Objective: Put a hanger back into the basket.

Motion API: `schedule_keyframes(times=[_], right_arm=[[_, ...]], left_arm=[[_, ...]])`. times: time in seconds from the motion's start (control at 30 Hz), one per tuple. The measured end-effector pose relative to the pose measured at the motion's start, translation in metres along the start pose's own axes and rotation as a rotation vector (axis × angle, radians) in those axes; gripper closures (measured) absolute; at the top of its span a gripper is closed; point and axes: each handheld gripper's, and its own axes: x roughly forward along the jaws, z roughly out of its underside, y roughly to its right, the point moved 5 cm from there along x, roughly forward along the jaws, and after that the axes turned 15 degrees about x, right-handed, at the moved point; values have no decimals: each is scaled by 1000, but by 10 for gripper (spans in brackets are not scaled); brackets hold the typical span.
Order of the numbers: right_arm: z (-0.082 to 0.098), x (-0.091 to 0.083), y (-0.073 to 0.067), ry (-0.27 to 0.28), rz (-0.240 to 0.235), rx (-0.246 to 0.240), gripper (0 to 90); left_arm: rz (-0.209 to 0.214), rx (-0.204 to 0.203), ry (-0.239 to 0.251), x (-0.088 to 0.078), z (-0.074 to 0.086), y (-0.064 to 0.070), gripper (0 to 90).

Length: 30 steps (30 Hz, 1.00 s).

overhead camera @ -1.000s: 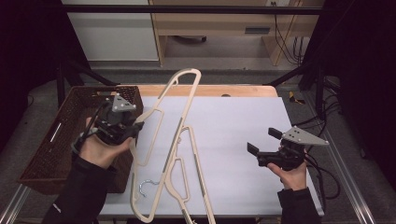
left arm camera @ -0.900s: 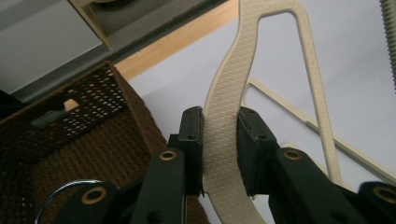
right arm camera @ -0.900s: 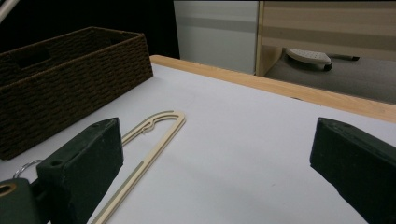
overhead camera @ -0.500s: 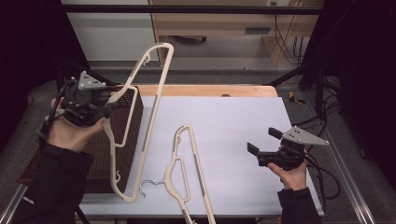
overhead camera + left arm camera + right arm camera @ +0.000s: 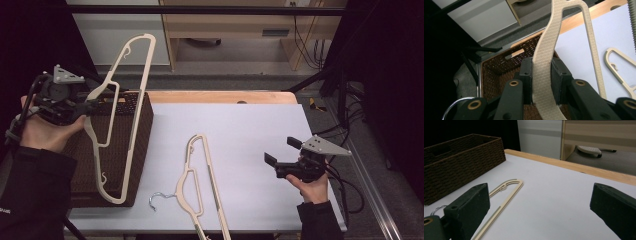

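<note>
1. My left gripper [image 5: 92, 106] is clamped on a cream hanger [image 5: 121, 97], its two black jaws pressed flat against either side of the hanger's broad textured arm, as the left gripper view shows [image 5: 545, 62].
2. In the high view that hanger hangs in the air above the brown wicker basket [image 5: 142, 125] at the table's left end; its upper end rises up and away from my hand, and its lower end with the small notch hangs down in front of the basket's right wall.
3. The hanger runs through my jaws at a steep tilt, nearly on end rather than level.
4. My right gripper [image 5: 277, 158] sits over the right part of the white table [image 5: 250, 130], well apart from the held hanger, its jaws standing wide with nothing between them.
5. Seen along my right jaws, a second hanger [image 5: 499, 200] lies flat on the table ahead and to the left, not touching them.
6. In the high view this second hanger [image 5: 197, 187] lies between the basket and my right gripper, its metal hook [image 5: 159, 198] curled toward the basket near the table's front edge.
</note>
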Motion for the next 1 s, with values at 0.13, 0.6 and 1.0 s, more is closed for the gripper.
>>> schedule_keyframes(times=[0.13, 0.6, 1.0], right_arm=[[0, 0, 0, 2, 0, -4, 31], [0, 0, 0, 0, 1, -2, 31], [0, 1, 0, 1, 0, -4, 31]], left_arm=[[-26, -24, -35, 3, 7, -9, 727], [-91, -150, -96, 5, 27, -44, 728], [-184, -213, -125, 9, 48, -71, 728]])
